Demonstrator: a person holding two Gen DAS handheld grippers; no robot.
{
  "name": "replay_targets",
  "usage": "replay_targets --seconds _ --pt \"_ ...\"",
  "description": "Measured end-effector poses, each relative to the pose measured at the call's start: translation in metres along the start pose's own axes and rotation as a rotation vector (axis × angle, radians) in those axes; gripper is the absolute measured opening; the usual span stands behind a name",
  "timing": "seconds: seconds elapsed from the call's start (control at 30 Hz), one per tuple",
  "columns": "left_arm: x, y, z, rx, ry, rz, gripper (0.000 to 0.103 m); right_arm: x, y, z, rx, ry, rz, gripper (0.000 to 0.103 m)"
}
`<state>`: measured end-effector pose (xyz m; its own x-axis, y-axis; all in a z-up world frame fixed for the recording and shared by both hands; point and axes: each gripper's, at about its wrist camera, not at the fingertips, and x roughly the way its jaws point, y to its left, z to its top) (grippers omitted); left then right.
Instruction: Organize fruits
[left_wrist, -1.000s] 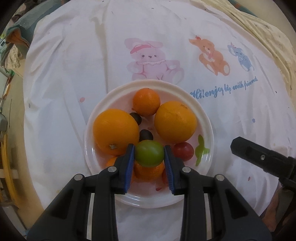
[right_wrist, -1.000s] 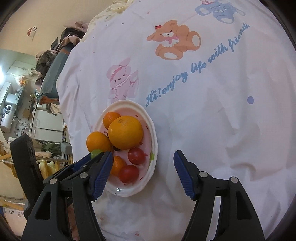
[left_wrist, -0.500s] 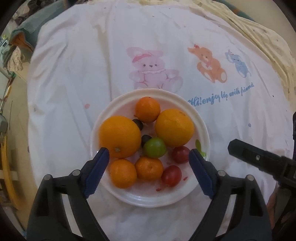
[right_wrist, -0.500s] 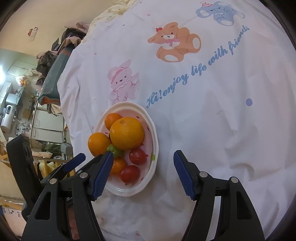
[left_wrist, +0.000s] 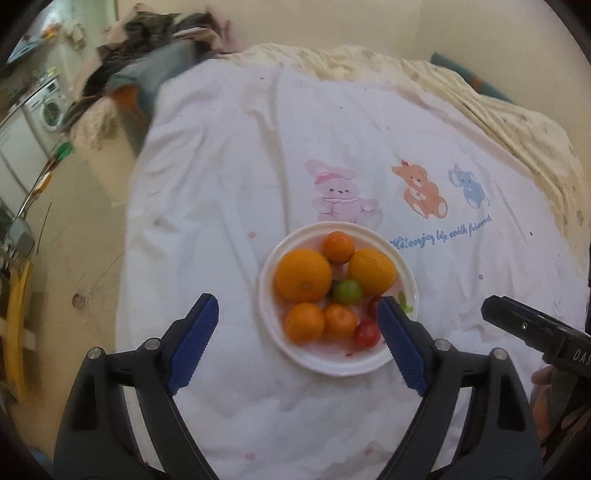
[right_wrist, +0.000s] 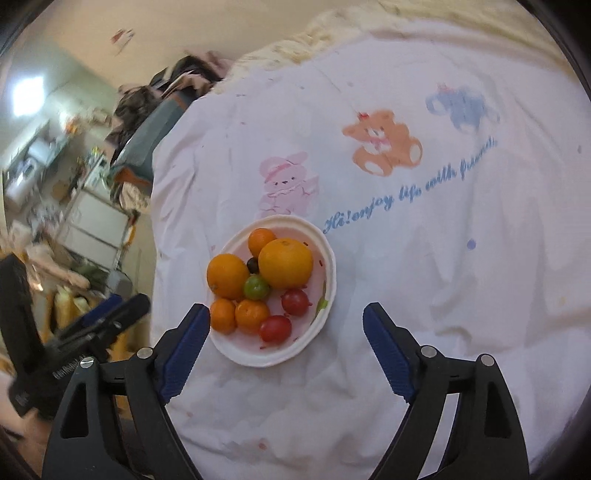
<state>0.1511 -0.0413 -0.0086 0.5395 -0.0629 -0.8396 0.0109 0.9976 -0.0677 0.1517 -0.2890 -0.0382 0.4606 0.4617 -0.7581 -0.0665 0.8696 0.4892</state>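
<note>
A white plate (left_wrist: 334, 363) (right_wrist: 325, 254) on the white printed cloth holds two large oranges (left_wrist: 303, 275) (right_wrist: 285, 263), several small mandarins (left_wrist: 304, 322), two red tomatoes (left_wrist: 367, 333) (right_wrist: 275, 328), a dark grape (right_wrist: 252, 264) and a green fruit (left_wrist: 348, 291) (right_wrist: 255, 287) in the middle. My left gripper (left_wrist: 297, 332) is open and empty, raised back from the plate's near left. My right gripper (right_wrist: 286, 334) is open and empty, above the plate's near edge.
The cloth (left_wrist: 229, 206) carries cartoon animals and blue lettering (right_wrist: 406, 192). Its left edge drops to the floor (left_wrist: 74, 229). A clothes pile (left_wrist: 147, 48) lies at the far left, shelves and appliances (right_wrist: 92, 206) beyond. The right gripper's body (left_wrist: 535, 332) shows at the right.
My left gripper opened, left the green fruit among the others on the plate, then pulled back and up. My right gripper also rose back, still open.
</note>
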Motion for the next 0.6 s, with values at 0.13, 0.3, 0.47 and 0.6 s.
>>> replay_targets --seconds 0.13,0.3,0.47,0.6 --pt "-0.023 0.011 -0.021 -0.007 -0.041 0.039 0.085 -0.015 0.013 -0.015 -0.058 -0.038 -0.025 0.089" --pt "-0.049 0.022 -0.047 -0.014 -0.083 0.08 0.085 -0.035 0.024 -0.038 -0.107 -0.086 -0.059 0.092" --pt "-0.061 0.033 -0.072 -0.054 -0.088 0.077 0.085 -0.047 0.032 -0.063 -0.134 -0.111 -0.084 0.093" --pt "-0.064 0.034 -0.088 -0.073 -0.087 0.068 0.085 -0.052 0.037 -0.08 -0.154 -0.139 -0.101 0.101"
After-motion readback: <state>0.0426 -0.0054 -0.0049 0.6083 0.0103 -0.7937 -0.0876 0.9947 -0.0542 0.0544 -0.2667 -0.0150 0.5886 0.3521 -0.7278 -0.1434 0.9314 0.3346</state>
